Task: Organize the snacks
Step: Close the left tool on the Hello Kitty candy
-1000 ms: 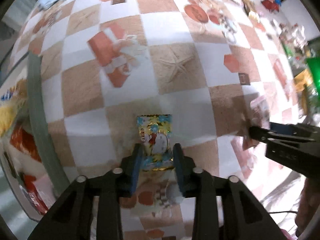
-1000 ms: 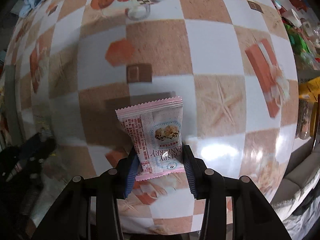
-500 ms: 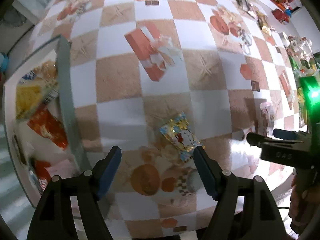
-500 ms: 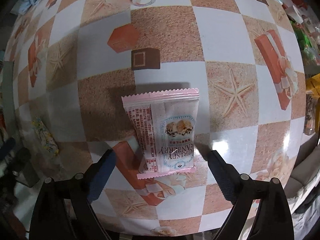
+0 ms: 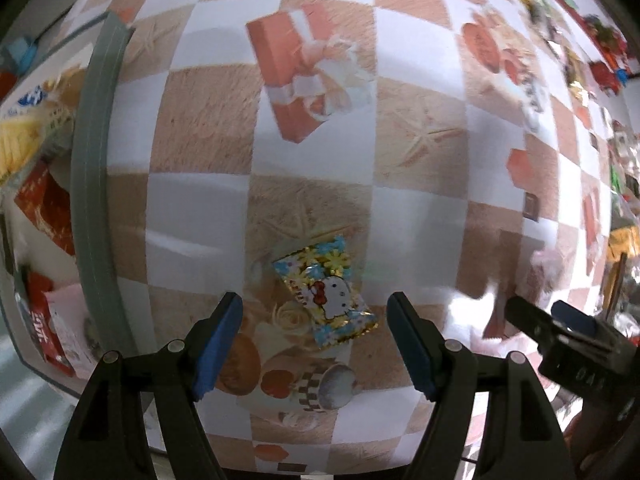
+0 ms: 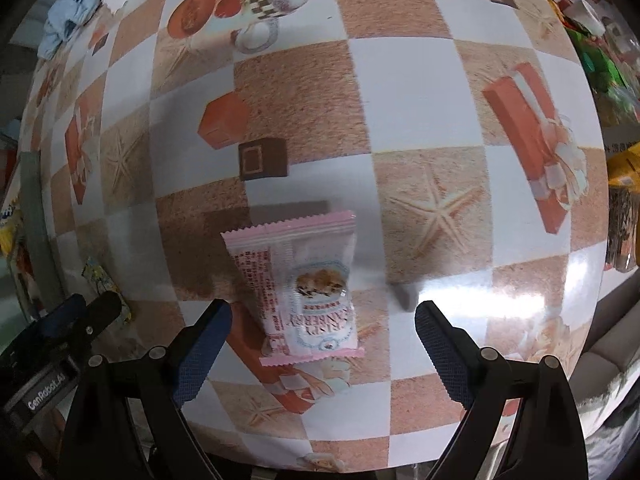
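Both tools are gaping wide. The left tool (image 5: 314, 334) is straddling a small foil cartoon-cat candy packet (image 5: 325, 291) lying on the checkered tabletop (image 5: 416, 72); the right tool (image 6: 323, 342) is straddling a pink crimped-edge biscuit sachet (image 6: 298, 284).

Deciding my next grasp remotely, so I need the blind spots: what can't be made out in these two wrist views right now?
- Left wrist view: the tray's contents run off the left edge; packet labels unreadable.
- Left wrist view: the pink packet is motion-blurred, partly behind the right gripper.
- Right wrist view: the Hello Kitty candy is a sliver behind the left gripper.
- Right wrist view: right-edge snacks are cropped.
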